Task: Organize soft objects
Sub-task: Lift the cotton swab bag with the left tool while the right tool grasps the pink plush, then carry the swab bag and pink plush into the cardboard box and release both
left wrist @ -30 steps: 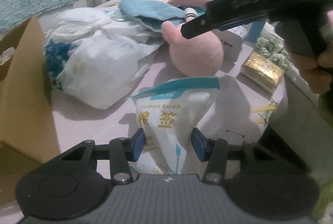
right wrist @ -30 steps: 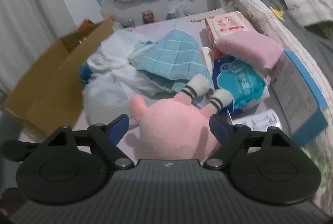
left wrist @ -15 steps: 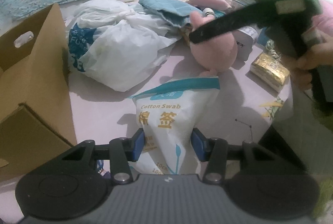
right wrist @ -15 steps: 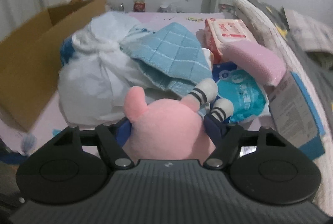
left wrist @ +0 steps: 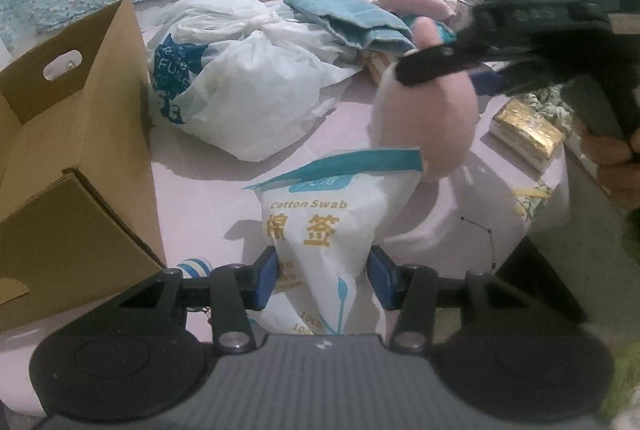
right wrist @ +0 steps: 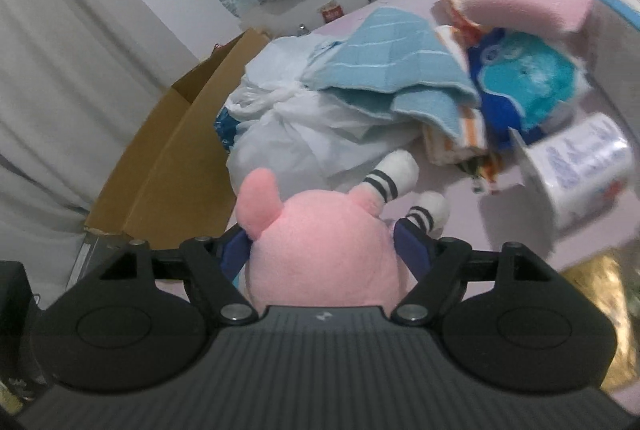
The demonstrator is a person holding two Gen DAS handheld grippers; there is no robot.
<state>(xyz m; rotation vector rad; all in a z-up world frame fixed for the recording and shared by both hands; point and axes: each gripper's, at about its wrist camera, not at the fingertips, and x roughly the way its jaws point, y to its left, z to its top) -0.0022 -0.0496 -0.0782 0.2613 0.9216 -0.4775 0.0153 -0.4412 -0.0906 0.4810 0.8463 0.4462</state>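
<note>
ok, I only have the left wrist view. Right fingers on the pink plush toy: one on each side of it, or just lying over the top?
Observer: One on each side. The right gripper has its fingers flanking the pink plush toy, pads against it; the jaws are opening a little.
Operator: which way is it facing?
Observer: Its white legs with black stripes point away from the gripper.
Operator: anything past them?
Observer: A wrapped white roll with blue print, blurred, just right of the legs.

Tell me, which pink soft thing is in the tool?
The pink plush toy with striped legs sits between the right tool's pads, which are easing open. The other, the pink cushion, lies on the pile behind.
</note>
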